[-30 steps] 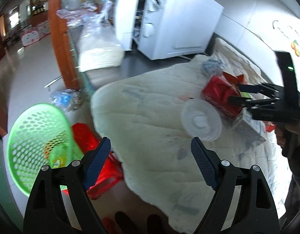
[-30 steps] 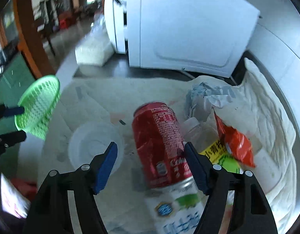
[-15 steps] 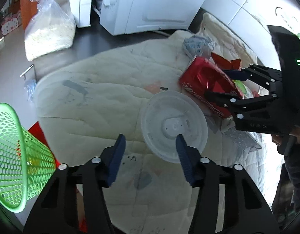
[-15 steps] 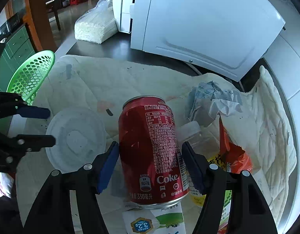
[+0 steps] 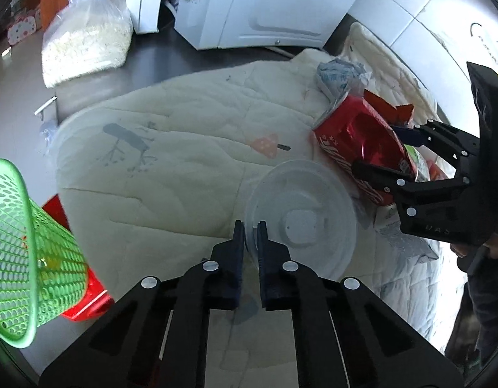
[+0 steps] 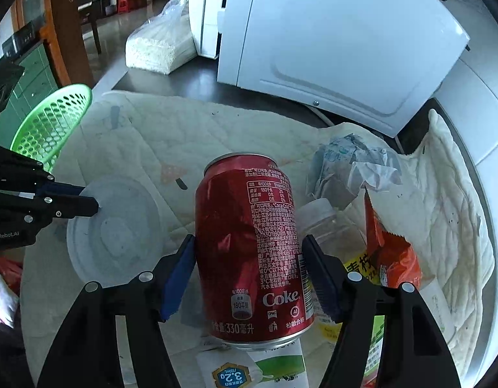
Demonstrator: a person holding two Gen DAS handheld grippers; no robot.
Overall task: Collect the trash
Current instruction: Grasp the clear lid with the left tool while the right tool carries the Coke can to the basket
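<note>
My left gripper [image 5: 250,228] is shut on the near rim of a clear plastic lid [image 5: 300,220] that lies on the cream quilt [image 5: 171,161]. The lid also shows in the right wrist view [image 6: 114,229], with the left gripper [image 6: 93,203] at its left edge. My right gripper [image 6: 249,245] is shut on a red Coke can [image 6: 252,245] and holds it on its side; the can also shows in the left wrist view [image 5: 355,142], between the right gripper's fingers [image 5: 378,174]. A green mesh basket [image 5: 19,252] hangs off the quilt's left edge.
Crumpled paper [image 6: 349,168], a clear plastic bottle [image 6: 326,223], an orange snack wrapper [image 6: 388,252] and a milk carton [image 6: 255,371] lie around the can. A white appliance [image 6: 330,38] and a bag of white granules [image 5: 84,42] stand behind. A red box [image 5: 74,291] sits below the basket.
My left gripper has moved in to the lid and shut on its rim. My right gripper has kept its hold on the Coke can, which now lies closer to level.
</note>
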